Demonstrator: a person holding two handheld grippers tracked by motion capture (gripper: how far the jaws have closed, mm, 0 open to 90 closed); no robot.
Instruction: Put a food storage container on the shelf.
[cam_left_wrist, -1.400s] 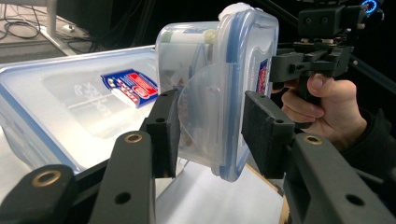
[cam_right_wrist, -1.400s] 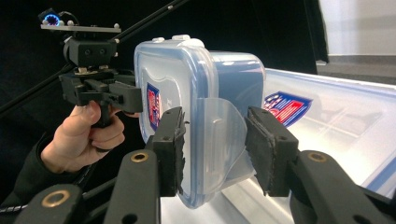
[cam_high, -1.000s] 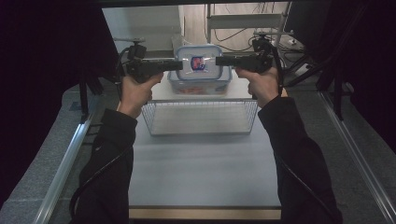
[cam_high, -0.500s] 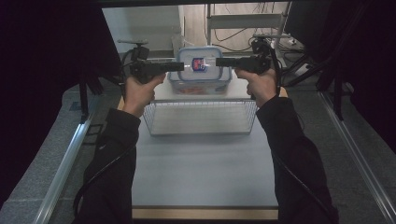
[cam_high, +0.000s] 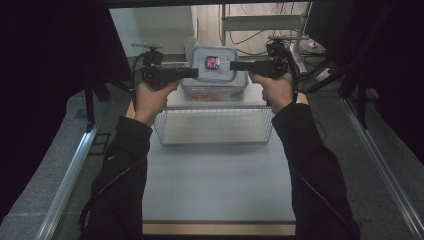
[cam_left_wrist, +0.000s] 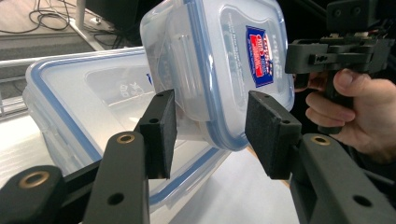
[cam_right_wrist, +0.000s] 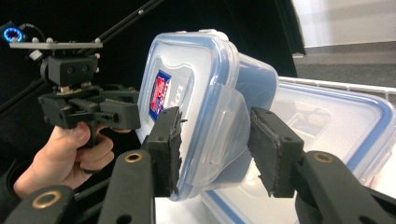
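Tongs, left and right, are both gripping the small lidded container mid-frame top, jaws just easing wider, above the big container.

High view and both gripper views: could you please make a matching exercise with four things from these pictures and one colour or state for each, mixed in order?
Things:
1. small container
2. large container
3. wire basket
4. label

Colour or state:
a. red and blue
b. white, open at the top, nearest to the person
c. lying flat with its lid up
d. tilted up on its edge

Pairs: 1-d, 2-c, 3-b, 4-a
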